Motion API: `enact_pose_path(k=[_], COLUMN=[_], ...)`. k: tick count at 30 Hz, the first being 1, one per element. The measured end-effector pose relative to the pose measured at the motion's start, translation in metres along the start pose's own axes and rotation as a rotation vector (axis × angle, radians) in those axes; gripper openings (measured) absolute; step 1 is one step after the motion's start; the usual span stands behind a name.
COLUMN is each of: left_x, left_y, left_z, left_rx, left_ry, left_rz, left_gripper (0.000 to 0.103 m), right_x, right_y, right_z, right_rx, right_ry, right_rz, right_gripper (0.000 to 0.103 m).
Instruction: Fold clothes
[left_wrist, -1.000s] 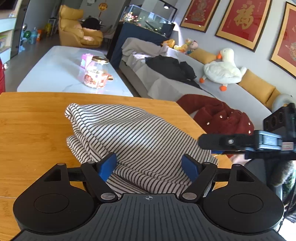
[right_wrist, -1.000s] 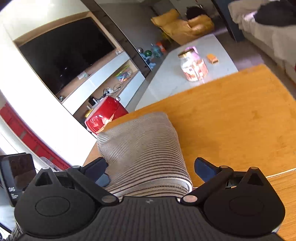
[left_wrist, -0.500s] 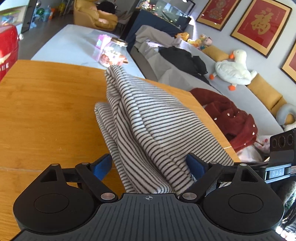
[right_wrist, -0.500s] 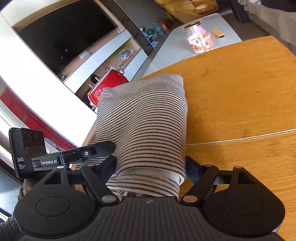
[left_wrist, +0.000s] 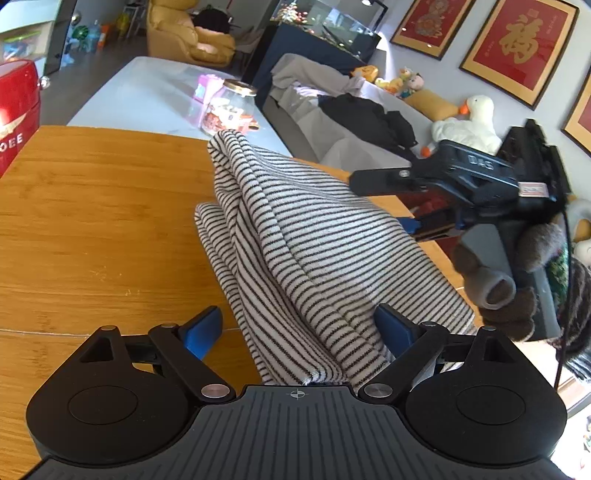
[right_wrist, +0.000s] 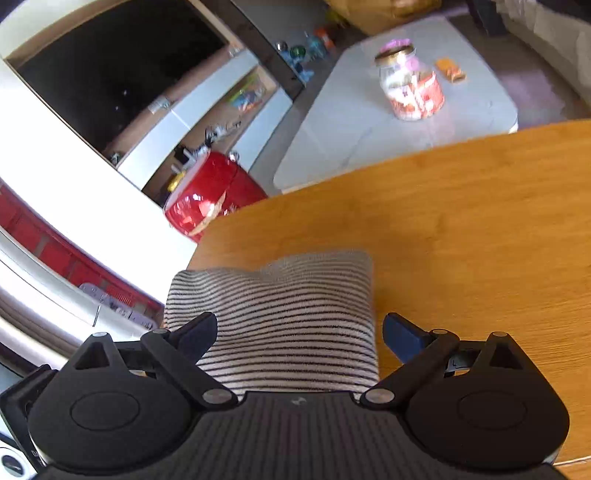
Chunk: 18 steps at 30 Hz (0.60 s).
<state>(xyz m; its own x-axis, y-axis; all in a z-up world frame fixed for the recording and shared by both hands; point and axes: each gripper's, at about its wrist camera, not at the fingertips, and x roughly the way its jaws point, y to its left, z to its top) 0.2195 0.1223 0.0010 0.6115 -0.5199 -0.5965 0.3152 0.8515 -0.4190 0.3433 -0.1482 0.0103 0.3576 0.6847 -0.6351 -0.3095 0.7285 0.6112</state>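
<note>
While my left gripper (left_wrist: 301, 330) spreads its jaws, the striped sweater (left_wrist: 314, 240) lies folded on the wooden table (left_wrist: 92, 221), bunched between them and unclamped. My right gripper (right_wrist: 299, 338) also widens, the sweater's edge between its jaws; neither pad presses it.

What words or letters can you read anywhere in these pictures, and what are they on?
"福": gold character in the red framed picture.
"OEE": end of a cut-off word on the red appliance.
"DAS", seen upside down: right gripper.
Jar label: too small to read.
</note>
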Motion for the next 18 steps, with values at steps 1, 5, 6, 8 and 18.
enact_pose_path(k=[1,5,6,8,18], left_x=[0.000,-0.006,-0.008,-0.012,-0.040], left_y=[0.001,0.004,0.005,0.005,-0.024], left_z=[-0.001,-0.004,-0.005,-0.008,-0.004], left_rx=[-0.002,0.002,0.001,0.001,0.086], left_ry=[0.002,0.003,0.004,0.004,-0.092], left_rz=[0.003,0.016,0.014,0.007,0.094], left_gripper=[0.094,0.098,0.098,0.099,0.091], right_x=[0.008,-0.024,-0.022,-0.015,-0.004], right_y=[0.002,0.052,0.054,0.057,0.059], right_z=[0.000,-0.017,-0.020,-0.024,-0.042], right_rx=[-0.008,-0.300,-0.333,-0.391,-0.522], right_ry=[0.018,-0.127,-0.126,-0.110,-0.138], right_rz=[0.008,0.057,0.021,-0.072,-0.267], right_gripper=[0.086,0.056,0.055,0.055,0.067])
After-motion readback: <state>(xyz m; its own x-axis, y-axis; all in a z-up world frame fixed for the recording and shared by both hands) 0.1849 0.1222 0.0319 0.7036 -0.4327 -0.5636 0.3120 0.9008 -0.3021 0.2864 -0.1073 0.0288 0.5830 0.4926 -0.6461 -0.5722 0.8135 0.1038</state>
